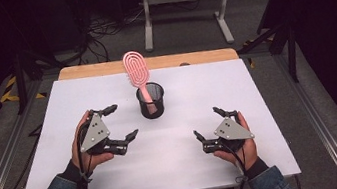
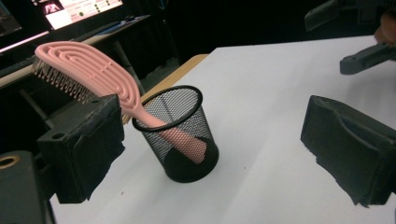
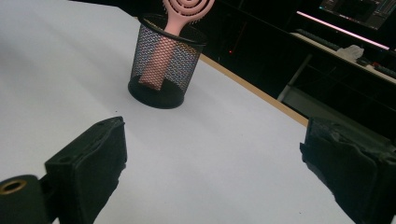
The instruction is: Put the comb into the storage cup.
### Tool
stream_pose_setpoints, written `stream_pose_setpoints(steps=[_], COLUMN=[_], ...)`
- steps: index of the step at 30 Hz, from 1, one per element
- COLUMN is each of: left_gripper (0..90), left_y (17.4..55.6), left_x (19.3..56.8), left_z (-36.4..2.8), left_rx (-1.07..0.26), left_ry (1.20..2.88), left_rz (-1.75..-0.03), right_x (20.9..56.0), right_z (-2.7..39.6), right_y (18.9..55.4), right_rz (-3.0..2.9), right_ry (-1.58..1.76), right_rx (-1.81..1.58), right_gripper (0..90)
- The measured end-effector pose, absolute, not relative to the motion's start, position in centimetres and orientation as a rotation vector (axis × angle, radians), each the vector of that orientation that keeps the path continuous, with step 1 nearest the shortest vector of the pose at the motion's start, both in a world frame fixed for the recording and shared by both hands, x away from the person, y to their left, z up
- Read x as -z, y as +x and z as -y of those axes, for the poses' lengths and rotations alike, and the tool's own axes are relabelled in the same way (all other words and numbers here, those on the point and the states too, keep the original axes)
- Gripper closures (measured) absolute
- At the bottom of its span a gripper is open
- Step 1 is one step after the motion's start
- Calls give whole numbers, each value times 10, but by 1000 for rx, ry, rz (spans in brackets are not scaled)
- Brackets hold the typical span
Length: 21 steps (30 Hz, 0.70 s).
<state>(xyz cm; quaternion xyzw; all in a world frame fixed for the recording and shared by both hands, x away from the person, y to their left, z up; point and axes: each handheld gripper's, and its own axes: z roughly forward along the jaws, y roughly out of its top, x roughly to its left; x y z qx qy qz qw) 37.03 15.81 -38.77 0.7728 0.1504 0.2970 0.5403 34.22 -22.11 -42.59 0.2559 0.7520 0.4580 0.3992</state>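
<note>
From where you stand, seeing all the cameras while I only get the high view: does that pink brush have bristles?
Observer: Yes. The left gripper view shows fine bristles under the head of the pink brush.
Operator: Does its handle reach the cup's bottom?
Observer: Through the mesh cup, the handle leans down to the floor.
Operator: Anything behind the table?
Observer: The right gripper view shows a lit monitor beyond the table edge.

Left gripper (image 1: 116,122) and right gripper (image 1: 209,123) both gape, low.
</note>
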Motion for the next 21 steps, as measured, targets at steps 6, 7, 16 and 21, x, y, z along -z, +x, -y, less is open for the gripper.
stream_pose_setpoints(steps=[6,7,16,21], left_gripper=[67,67,67,67], left_y=[369,368,363,360], left_x=[391,392,396,400], left_z=[-161,-162,-169,-173], left_rx=[-713,-714,-734,-752], left_ry=[1852,1855,1874,1893], left_rz=[-356,-359,-349,-349], right_x=[425,425,424,423], right_z=[222,222,222,223], right_y=[342,342,340,340], right_rz=[-1899,-1899,-1892,-1888], right_ry=[646,646,639,641], right_rx=[-1156,-1156,-1155,-1157], right_gripper=[72,72,72,72])
